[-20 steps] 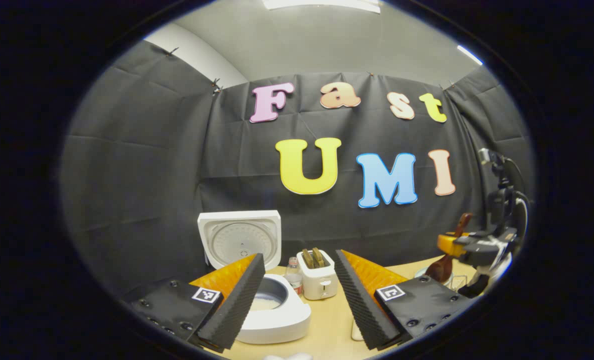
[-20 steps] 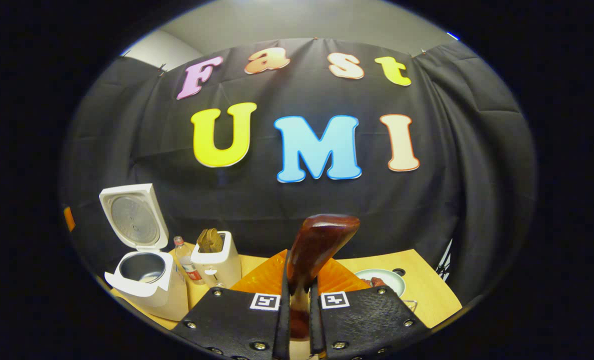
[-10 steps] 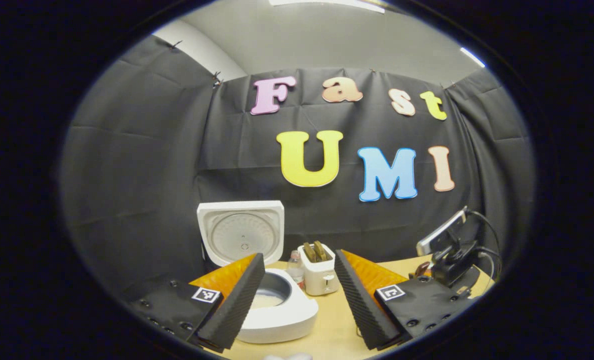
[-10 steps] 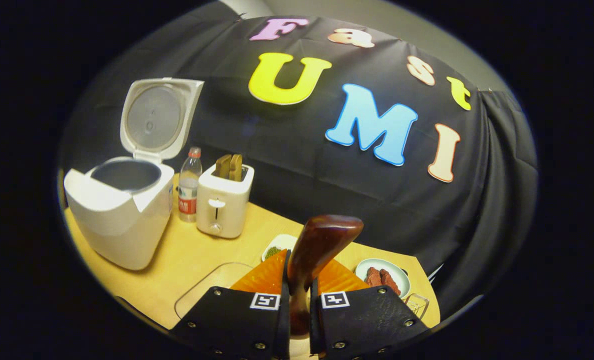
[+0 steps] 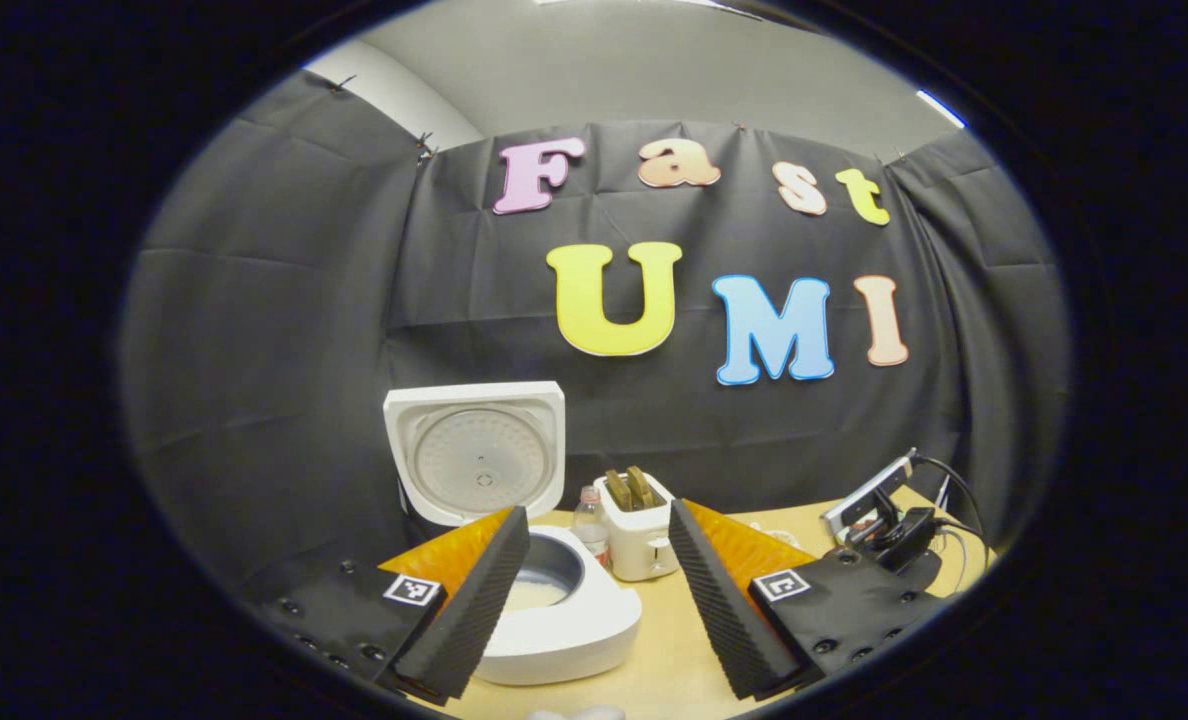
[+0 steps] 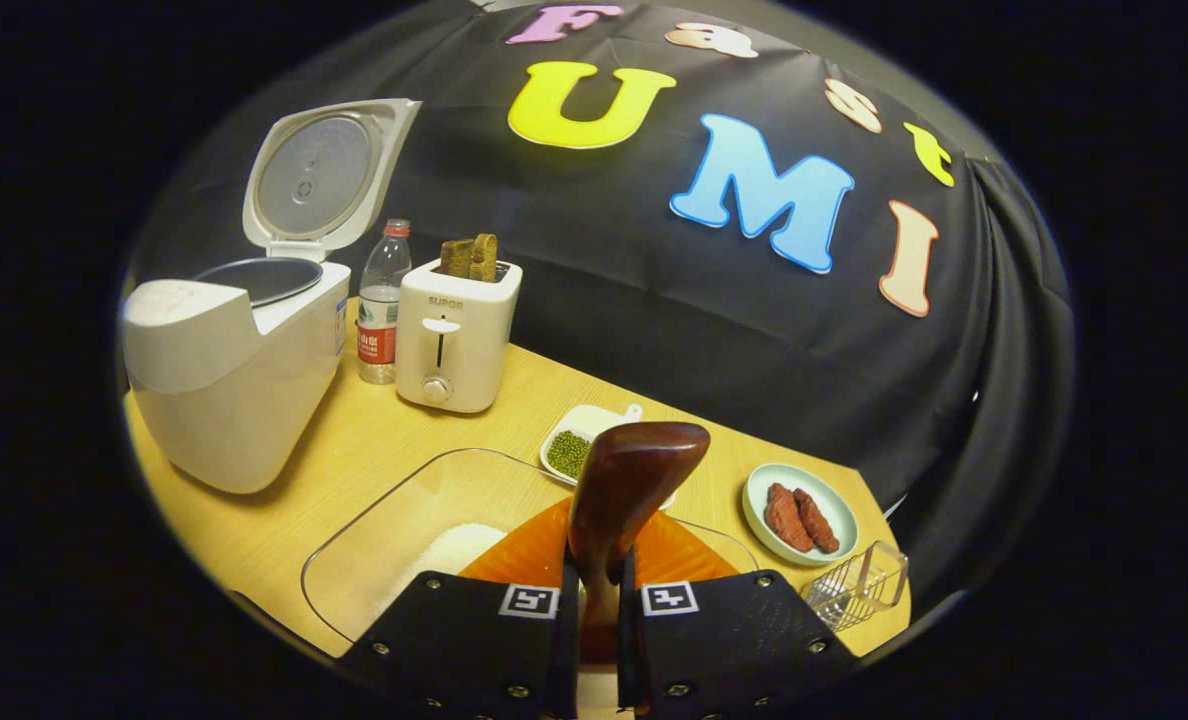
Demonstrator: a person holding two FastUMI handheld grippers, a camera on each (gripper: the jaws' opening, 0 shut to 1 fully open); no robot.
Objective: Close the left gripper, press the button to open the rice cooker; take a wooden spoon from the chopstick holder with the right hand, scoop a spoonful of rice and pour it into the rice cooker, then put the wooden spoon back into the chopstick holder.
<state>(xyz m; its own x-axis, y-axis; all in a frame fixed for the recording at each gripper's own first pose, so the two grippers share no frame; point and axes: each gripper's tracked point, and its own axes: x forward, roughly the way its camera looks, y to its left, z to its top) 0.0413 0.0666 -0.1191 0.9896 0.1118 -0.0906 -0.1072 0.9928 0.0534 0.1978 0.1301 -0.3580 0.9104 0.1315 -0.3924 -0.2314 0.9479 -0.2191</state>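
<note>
Hovering over the table [image 5: 654,650], the left gripper [image 5: 594,590] has its jaws spread wide with nothing between them; past them the cooker [image 5: 564,625] stands with its lid [image 5: 476,452] up and something pale lying in the pot. A toaster [image 5: 638,540] and a bottle [image 5: 588,520] sit just beyond it, and a device with cables, likely the other gripper [image 5: 889,515], shows low at the right edge

In the right gripper view, the right gripper [image 6: 594,640] is clamped on the spoon [image 6: 622,490] by its handle, bowl pointing forward and up. Just below it lies a clear tray [image 6: 394,540] with a heap of white rice [image 6: 444,555]. The cooker [image 6: 229,370] stands well off to the left, lid raised. A mesh holder [image 6: 859,585] near the right table edge looks like the chopstick holder, though I cannot be sure. A dish of green beans [image 6: 574,452] and a plate of sausages [image 6: 799,515] lie beyond the tray

The scoop seems to be the step in hand: tip the bowl down into the heap, push forward along the tray floor, then level the spoon before lifting, and carry it slowly to the pot
</note>
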